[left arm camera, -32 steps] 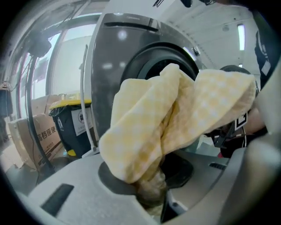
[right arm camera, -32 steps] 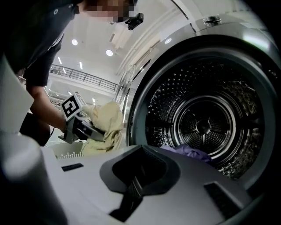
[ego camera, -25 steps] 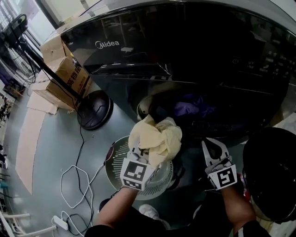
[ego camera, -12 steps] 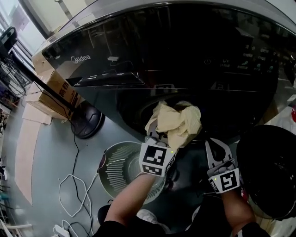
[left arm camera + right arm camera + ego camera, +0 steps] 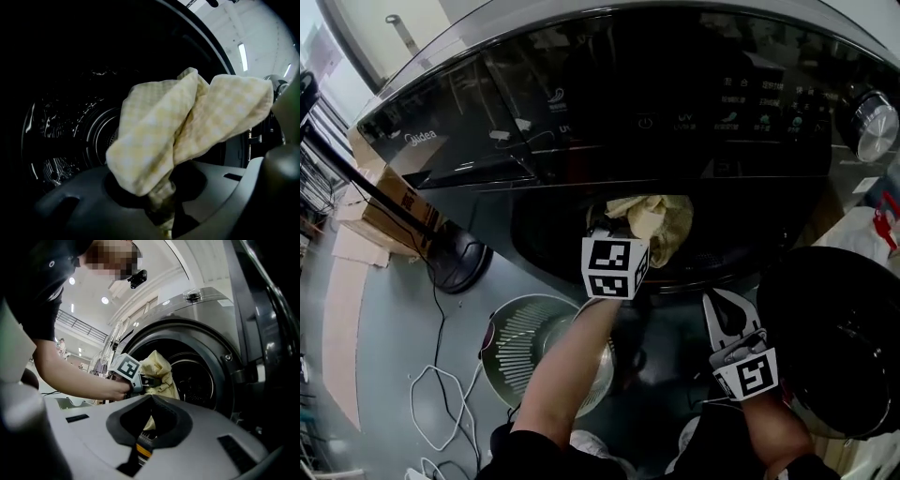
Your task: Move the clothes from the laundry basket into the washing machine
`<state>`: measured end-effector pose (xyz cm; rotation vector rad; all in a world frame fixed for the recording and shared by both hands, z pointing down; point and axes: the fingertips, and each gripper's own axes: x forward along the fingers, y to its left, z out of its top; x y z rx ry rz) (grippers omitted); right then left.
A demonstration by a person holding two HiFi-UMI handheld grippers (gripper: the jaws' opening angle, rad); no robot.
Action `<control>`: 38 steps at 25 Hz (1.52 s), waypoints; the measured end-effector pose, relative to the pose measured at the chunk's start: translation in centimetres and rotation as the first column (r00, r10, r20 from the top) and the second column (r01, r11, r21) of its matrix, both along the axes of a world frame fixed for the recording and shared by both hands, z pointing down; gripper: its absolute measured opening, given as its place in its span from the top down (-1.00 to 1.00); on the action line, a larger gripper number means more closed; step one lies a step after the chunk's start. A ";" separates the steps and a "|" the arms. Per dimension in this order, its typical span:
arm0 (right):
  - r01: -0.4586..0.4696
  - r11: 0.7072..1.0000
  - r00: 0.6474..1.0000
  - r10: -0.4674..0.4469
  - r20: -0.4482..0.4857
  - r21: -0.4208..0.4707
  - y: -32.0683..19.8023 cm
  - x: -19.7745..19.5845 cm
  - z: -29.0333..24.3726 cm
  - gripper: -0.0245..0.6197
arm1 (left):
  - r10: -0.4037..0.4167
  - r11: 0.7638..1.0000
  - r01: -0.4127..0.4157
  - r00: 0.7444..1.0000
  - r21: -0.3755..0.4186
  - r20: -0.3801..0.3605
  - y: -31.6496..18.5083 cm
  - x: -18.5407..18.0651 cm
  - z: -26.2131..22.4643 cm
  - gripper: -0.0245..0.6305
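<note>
The black washing machine [image 5: 581, 103] fills most of my head view. "Midea" reads in pale letters at its top left corner. The small lit symbols along its control strip are too small for me to read. Its round dark door [image 5: 834, 337] stands open at the right. In the left gripper view the ribbed metal drum [image 5: 65, 136] shows deep inside the opening.

On the grey floor in front of the machine sits the round, slatted laundry basket [image 5: 525, 342], under my left forearm. Further left lies a brown cardboard box [image 5: 389, 202] with red print I cannot make out. Beside it is a dark round stand base [image 5: 455, 262].

The pale yellow checked cloth [image 5: 661, 220] is bunched up right at the mouth of the drum, off the floor and well clear of the basket. The left gripper [image 5: 623, 232] is clenched on its lower folds, and the fabric billows up over the jaws.

The right gripper [image 5: 727, 314] hangs lower and to the right, near the door. Its jaws are closed tip to tip with nothing between them.

A silver knob [image 5: 874, 127] sits at the panel's right end, and a thin white cable [image 5: 431, 403] loops on the floor.
</note>
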<state>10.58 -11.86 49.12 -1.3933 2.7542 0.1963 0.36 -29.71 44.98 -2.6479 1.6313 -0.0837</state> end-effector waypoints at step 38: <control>0.136 0.990 0.990 -0.135 -0.037 0.028 0.1 -4.6 0.6 0.90 | 0.154 0.939 -0.087 0.971 -0.334 0.182 7.2 0.0 8.9 -0.43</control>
